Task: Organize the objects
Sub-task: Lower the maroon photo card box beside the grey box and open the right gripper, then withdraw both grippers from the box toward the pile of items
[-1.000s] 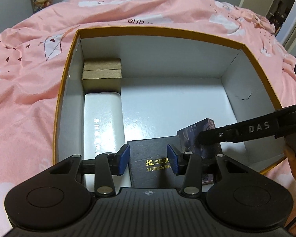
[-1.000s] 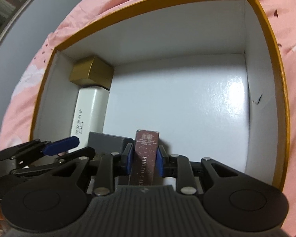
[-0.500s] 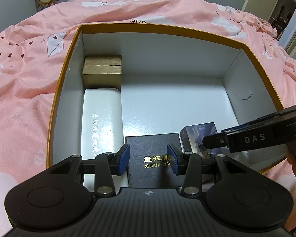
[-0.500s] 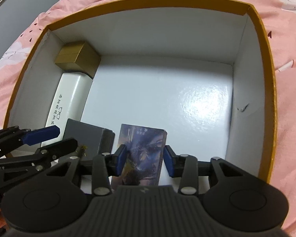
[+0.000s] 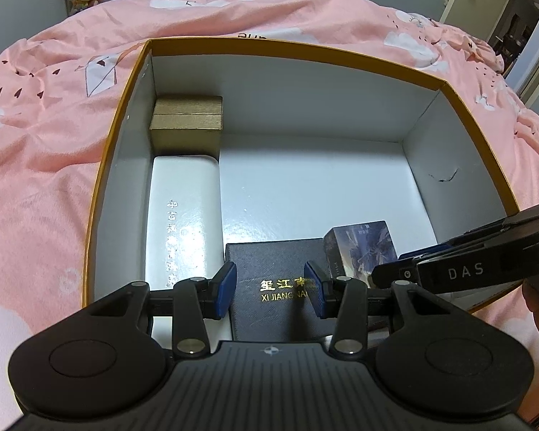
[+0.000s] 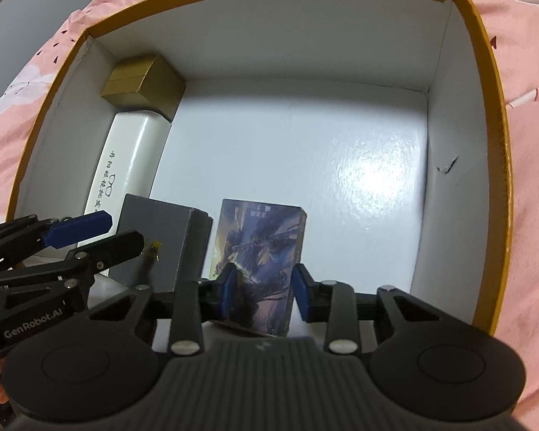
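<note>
A large white-lined box with an orange rim (image 5: 305,100) (image 6: 269,46) sits on a pink bedspread. At its near side lies a dark box with gold lettering (image 5: 273,262) (image 6: 165,222). My left gripper (image 5: 269,287) (image 6: 125,235) hovers open over that box's near end. Just to its right lies a purple card box (image 5: 363,248) (image 6: 258,237), face up. My right gripper (image 6: 264,291) (image 5: 388,265) is above the card box. Its jaws are closing and the pads are not pressing on the box.
A gold box (image 5: 187,118) (image 6: 143,82) stands in the far left corner of the large box. A long white case (image 5: 183,215) (image 6: 125,154) lies along the left wall in front of it. The right wall has a small tear (image 6: 447,165).
My right gripper let go of the card box it held on edge. The box now lies face up, and the jaws opened wide and then narrowed. The left gripper kept still.
</note>
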The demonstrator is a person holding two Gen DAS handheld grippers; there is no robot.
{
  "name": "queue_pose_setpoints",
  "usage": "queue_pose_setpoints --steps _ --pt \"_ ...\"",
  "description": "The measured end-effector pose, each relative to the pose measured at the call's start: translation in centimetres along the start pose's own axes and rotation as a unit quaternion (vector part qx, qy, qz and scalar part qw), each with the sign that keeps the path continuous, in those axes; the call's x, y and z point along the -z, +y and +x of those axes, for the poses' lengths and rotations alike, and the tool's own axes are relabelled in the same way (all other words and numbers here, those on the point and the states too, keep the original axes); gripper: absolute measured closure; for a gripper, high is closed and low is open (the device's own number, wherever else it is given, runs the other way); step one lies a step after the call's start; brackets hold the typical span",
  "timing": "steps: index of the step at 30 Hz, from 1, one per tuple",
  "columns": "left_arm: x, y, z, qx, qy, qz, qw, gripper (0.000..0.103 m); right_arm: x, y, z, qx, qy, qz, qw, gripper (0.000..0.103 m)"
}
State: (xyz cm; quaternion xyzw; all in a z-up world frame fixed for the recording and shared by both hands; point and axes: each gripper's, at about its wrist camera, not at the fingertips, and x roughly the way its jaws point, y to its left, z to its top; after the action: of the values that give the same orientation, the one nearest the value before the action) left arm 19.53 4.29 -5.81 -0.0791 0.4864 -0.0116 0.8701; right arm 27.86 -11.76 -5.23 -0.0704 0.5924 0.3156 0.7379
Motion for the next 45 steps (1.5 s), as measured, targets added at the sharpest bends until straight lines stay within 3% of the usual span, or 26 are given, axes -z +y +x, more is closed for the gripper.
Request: queue_pose_setpoints --steps 3,14,19,21,25,31,33,38,42,45 --pt "0.0 0.0 0.1 0.001 0.001 -0.002 1.0000 0.052 0.1 0.1 0.3 -0.012 0.008 0.004 1.000 0.079" --pt "0.1 0.0 -0.1 0.000 -0.006 -0.002 1.0000 0.052 0.2 0.5 0.1 -0.017 0.002 -0.003 1.000 0.079" --pt "0.1 -0.5 -1.2 0.005 -0.026 0.003 0.9996 0.051 0.8 1.4 -2.3 0.001 -0.047 -0.034 0.998 0.076" --pt "0.0 -0.9 -1.9 0.009 -0.037 0.004 0.9993 0.050 1.2 1.9 -3.6 0.008 -0.077 -0.049 0.996 0.064" --pt "0.0 -1.5 -3.6 0.020 -0.059 0.005 0.9981 0.046 2.6 2.9 -6.1 0.025 -0.142 -0.083 0.986 0.061" --pt "0.6 -2.6 -6.1 0.019 -0.093 0.017 0.9953 0.046 4.9 3.9 -8.7 0.063 -0.229 -0.113 0.965 0.043" --pt "0.9 -2.8 -6.7 0.023 -0.101 0.019 0.9944 0.046 5.7 4.0 -9.4 0.078 -0.242 -0.123 0.959 0.034" --pt "1.7 -3.3 -8.2 0.032 -0.117 0.028 0.9923 0.046 7.6 4.5 -10.5 0.089 -0.272 -0.133 0.949 0.030" --pt "2.8 -3.7 -9.4 0.023 -0.146 0.049 0.9878 0.045 9.4 4.6 -11.3 0.083 -0.294 -0.137 0.942 0.015" --pt "3.5 -3.7 -10.2 0.026 -0.155 0.047 0.9864 0.042 10.7 4.5 -11.8 0.077 -0.299 -0.129 0.942 0.015"
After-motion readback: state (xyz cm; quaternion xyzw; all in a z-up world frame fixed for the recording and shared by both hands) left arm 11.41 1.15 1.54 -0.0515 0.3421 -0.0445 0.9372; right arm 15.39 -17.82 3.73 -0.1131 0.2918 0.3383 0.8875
